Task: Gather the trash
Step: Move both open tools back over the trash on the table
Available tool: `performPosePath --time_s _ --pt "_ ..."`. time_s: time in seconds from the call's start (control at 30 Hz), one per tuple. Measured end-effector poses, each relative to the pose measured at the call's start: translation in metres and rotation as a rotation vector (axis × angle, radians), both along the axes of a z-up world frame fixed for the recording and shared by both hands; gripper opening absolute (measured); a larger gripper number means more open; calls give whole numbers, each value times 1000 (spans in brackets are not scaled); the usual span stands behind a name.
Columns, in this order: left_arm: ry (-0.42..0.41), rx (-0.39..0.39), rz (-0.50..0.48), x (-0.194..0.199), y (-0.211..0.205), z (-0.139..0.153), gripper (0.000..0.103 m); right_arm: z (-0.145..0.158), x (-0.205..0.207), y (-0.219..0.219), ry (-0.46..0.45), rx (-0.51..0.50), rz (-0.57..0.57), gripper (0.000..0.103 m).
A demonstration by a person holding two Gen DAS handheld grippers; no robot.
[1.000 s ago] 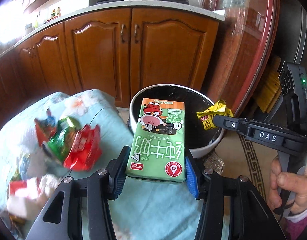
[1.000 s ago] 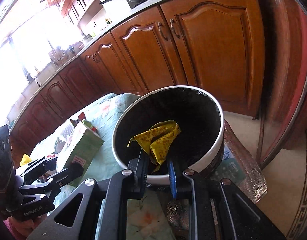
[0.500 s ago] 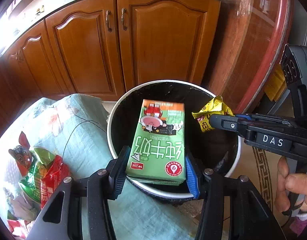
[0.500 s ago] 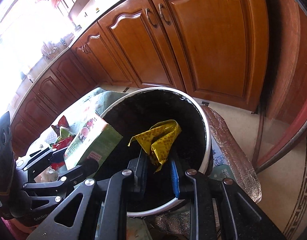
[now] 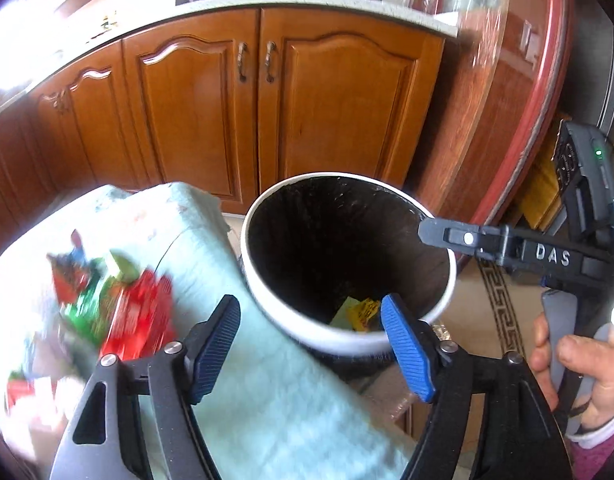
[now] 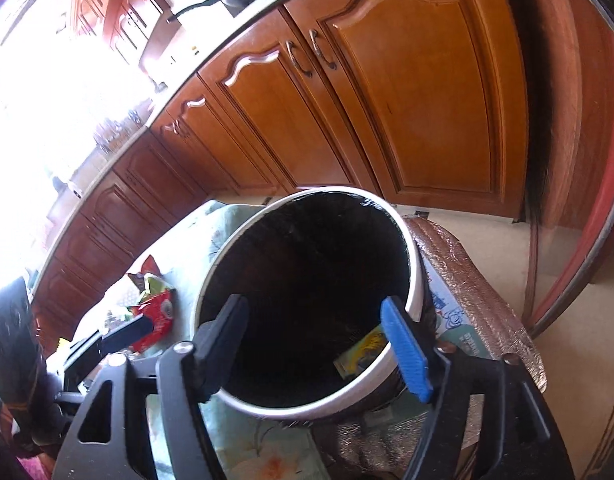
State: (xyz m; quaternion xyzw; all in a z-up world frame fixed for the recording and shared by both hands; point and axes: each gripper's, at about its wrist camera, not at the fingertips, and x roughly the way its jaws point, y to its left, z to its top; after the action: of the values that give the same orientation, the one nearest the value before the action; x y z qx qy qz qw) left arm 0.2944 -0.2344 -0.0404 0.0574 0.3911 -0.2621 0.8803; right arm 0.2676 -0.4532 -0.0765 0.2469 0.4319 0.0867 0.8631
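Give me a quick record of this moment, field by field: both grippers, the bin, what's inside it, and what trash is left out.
left gripper: open, empty, near the bin's rim
right gripper: open, empty, above the bin's mouth
trash bin: white rim, black liner, upright beside the cloth-covered surface
inside bin: yellow wrapper at the bottom, with a pale green item beside it, partly hidden
trash left out: red and green snack wrappers lying on the pale floral cloth
background: wooden cabinets, frying pan on the counter
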Motion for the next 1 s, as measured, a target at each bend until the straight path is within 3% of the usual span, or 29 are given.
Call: performPosePath --time_s 0.3,0.53,0.87,1.0 --pt "14 -74 102 -67 63 -9 75 9 -51 37 -74 53 -22 82" --pt "9 -55 203 -107 127 -10 75 10 -78 75 -81 79 18 82" --pt "24 -84 366 -140 200 -11 76 1 -96 139 -47 96 131 82" --pt "14 -93 409 -143 220 -5 78 3 -96 162 -61 54 172 82"
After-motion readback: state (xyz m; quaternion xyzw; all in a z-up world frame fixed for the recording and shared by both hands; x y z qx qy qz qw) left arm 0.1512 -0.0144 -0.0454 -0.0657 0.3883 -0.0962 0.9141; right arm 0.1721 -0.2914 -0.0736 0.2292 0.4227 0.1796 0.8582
